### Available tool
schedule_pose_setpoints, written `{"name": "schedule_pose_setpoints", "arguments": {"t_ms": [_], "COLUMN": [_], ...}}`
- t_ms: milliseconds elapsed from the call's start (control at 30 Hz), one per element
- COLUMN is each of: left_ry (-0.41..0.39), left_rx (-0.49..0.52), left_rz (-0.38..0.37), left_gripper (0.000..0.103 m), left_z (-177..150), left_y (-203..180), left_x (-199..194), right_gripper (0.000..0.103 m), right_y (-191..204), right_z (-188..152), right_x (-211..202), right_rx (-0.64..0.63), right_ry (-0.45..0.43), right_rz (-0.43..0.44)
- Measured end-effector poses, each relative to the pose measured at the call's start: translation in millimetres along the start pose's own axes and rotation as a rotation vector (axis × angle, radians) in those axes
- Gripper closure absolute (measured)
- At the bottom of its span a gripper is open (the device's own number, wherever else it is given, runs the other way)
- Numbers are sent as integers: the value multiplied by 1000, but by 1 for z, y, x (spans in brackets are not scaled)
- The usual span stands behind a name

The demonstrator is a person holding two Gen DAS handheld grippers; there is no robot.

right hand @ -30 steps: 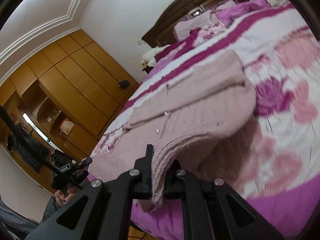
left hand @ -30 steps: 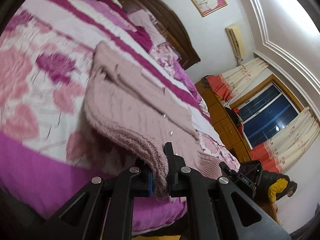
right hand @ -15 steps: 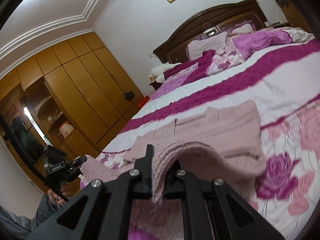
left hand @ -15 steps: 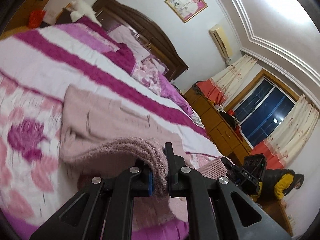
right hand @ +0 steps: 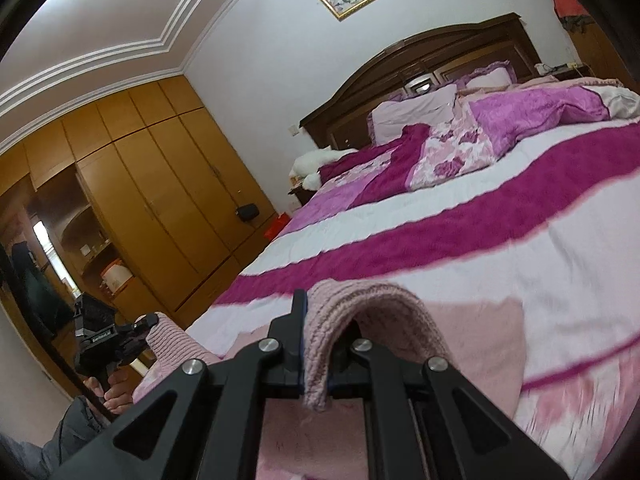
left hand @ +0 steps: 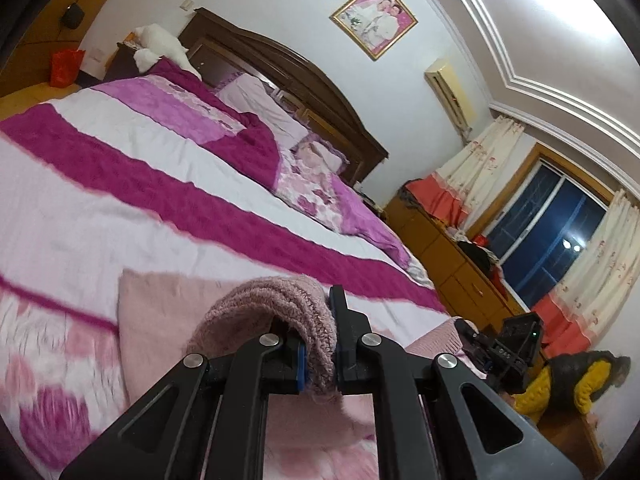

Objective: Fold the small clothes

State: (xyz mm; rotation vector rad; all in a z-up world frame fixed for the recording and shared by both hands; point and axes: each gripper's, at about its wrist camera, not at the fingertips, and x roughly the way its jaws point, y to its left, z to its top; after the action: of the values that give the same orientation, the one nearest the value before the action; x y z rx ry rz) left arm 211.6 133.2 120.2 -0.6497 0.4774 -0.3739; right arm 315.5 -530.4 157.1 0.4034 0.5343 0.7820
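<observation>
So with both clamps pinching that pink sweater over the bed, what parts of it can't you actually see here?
- Sweater near edge, left wrist view: hidden behind the left gripper.
- Same edge, right wrist view: the right gripper covers it.
- Sleeves and neckline: not made out in either view; the lifted fold hides them.
- Flowered bedspread, left wrist view: blurred.
- Person: only a hand shows, the rest cut off.

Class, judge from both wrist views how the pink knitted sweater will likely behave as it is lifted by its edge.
Probably floppy: the pink knitted sweater arches and droops where the left gripper clamps it. Its fuzzy ribbed knit likely resists slipping from the right gripper.
</observation>
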Motion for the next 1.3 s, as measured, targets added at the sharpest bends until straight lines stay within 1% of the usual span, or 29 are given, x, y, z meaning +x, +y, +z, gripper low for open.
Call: {"name": "schedule_pose_setpoints", "arguments": {"t_ms": [133, 233, 300, 333, 400, 433, 467, 500, 533, 567, 600, 633, 667, 733, 767, 867, 933, 967, 1000, 1033, 1067, 1133, 1200, 1233, 1267, 1300], "left_ry": [15, 31, 54, 72, 113, 138, 155, 159, 160, 153, 140, 115, 99, 66, 62, 62, 94, 123, 140, 166, 179, 194, 202, 198, 197, 196], "left_rx": [-5, -7, -28, -46, -97, -132, -159, -172, -184, -187, -183, -174, -171, -182, -191, -188, -163, -143, -131, -116, -114, -119, -113, -113, -115, -114], "left_rz": [39, 70, 81, 101, 125, 117, 100, 92, 84, 87, 101, 120, 124, 102, 100, 140, 195, 233, 251, 274, 276, 270, 294, 301, 309, 315], "left_gripper": [103, 103, 103, 103, 103, 103, 103, 103, 103, 103, 98, 91, 89, 87, 87, 87, 87, 87, 87, 87, 87, 87, 87, 87, 87, 93], "left_z": [19, 22, 19, 16, 10, 7, 4, 2, 0, -2, -3, -5, -5, -4, -3, -10, -18, -24, -29, -36, -41, -50, -56, -58, -59, -60], "left_y": [29, 51, 67, 77, 94, 103, 110, 113, 116, 116, 115, 113, 112, 112, 113, 114, 112, 110, 108, 105, 103, 99, 96, 96, 96, 95], "left_x": [40, 64, 78, 86, 96, 99, 99, 98, 94, 88, 81, 69, 63, 50, 47, 37, 37, 38, 39, 40, 39, 38, 37, 37, 37, 37], "right_gripper": [96, 96, 96, 96, 93, 92, 84, 65, 53, 33, 26, 25, 24, 24, 24, 24, 24, 25, 25, 26, 28, 37, 70, 76, 87, 94], "right_y": [-36, -67, -87, -98, -112, -118, -123, -127, -128, -127, -126, -124, -122, -118, -115, -105, -104, -103, -102, -100, -99, -97, -97, -97, -98, -99], "right_z": [15, 14, 6, 0, -8, -11, -13, -14, -13, -13, -13, -13, -14, -19, -24, -45, -60, -65, -69, -72, -73, -73, -74, -75, -76, -77], "right_x": [36, 60, 76, 85, 95, 97, 97, 94, 88, 81, 74, 64, 58, 49, 46, 42, 38, 36, 34, 32, 28, 23, 22, 25, 28, 30], "right_rx": [19, 56, 82, 93, 125, 146, 174, 201, 213, 219, 220, 215, 211, 185, 165, 117, 106, 106, 109, 113, 114, 118, 124, 124, 123, 122], "right_ry": [-7, 11, 37, 58, 96, 108, 112, 95, 70, 42, 15, -7, -5, 27, 48, 125, 167, 178, 186, 181, 169, 150, 152, 166, 180, 190], "right_rz": [-44, -81, -111, -136, -168, -170, -167, -170, -175, -172, -164, -151, -152, -181, -196, -243, -293, -303, -308, -314, -316, -319, -330, -340, -347, -352]}}
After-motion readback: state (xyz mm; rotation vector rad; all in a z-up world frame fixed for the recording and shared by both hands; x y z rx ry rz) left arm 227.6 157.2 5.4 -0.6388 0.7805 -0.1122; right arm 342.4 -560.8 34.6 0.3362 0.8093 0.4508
